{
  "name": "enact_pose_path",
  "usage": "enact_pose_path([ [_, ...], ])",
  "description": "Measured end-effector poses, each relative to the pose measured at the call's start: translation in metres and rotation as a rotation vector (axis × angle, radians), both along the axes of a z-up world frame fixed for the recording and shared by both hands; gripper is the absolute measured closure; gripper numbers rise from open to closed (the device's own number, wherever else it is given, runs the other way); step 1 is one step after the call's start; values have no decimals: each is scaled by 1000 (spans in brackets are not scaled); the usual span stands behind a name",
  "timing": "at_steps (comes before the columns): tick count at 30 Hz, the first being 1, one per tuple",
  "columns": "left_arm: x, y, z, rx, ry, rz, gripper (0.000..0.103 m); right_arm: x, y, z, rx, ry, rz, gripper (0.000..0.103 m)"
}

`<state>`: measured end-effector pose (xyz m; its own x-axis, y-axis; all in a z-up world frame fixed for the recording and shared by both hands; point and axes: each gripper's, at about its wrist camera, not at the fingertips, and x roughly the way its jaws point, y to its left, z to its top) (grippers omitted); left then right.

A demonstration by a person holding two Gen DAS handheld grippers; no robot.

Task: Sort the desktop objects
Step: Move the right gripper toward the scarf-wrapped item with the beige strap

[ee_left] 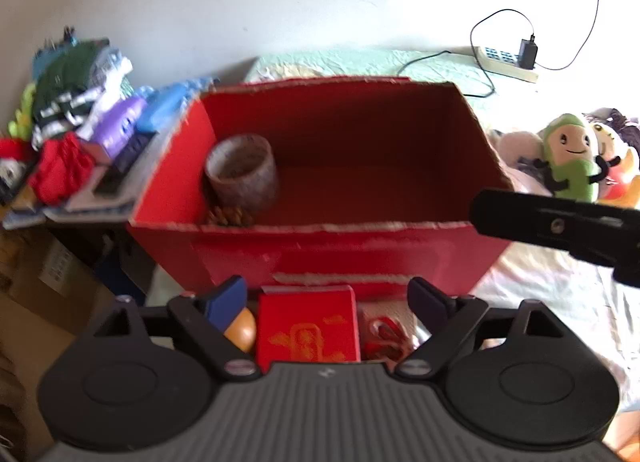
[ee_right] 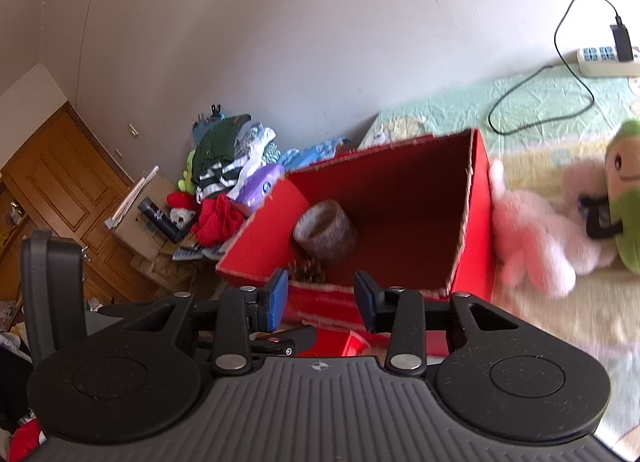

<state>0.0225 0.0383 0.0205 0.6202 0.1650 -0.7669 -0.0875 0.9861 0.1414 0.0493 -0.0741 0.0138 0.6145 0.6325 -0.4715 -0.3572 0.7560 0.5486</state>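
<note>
A pale green quilted bed (ee_left: 360,61) carries the red cardboard box (ee_left: 320,254), already holding a tape roll (ee_left: 242,171) and pinecone (ee_left: 230,217) at 9 o'clock. Both the left claw (ee_left: 326,302) and right claw (ee_right: 320,296) gape empty. Red packet (ee_left: 307,328), orange ball (ee_left: 242,330) and plush toys (ee_left: 568,157) probably remain unsorted.

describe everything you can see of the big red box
The big red open-topped cardboard box has rough, whitish torn-looking rims and a darker red inside. It sits upright on the pale green and cream bedcover. Inside, at its left end, a brownish roll of tape lies tilted over a brown pine cone; the rest of its floor is bare. A pink plush toy presses against its right outer wall.
</note>
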Motion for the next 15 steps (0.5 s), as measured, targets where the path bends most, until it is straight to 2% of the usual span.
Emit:
enact_pose_path([
  [9,-23,4,-22,-146,6,-31,4,-9,-5,-28,23,98,15,62],
  [12,-29,-2,-32,-171,25,-69,3,-8,-8,-43,36,163,9,62],
  [15,-38,-11,-41,-170,9,-97,1,-6,-11,-61,49,235,8,62],
])
